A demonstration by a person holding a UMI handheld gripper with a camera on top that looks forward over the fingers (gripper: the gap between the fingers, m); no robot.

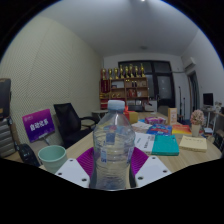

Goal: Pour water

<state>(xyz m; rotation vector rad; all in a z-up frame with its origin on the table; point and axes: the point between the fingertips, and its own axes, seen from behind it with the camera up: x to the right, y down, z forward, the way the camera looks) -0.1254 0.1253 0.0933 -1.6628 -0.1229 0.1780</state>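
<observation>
Clear bottle gripped btwn fingers, cup just left.

Office or meeting room w/ plain white walls and a white ceiling. A long table runs through the room, cluttered w/ small bright items: a teal block, a yellow block, other boxes too small to identify. Black office chairs stand along one side of the table. At the far wall, a shelf unit holds a row of gold-coloured objects, poss. trophies; can't tell for sure. A purple sign w/ white lettering stands near the table edge, text not legible. Dark doorway or window beside the shelf. A monitor-like dark screen sits at the far end.
</observation>
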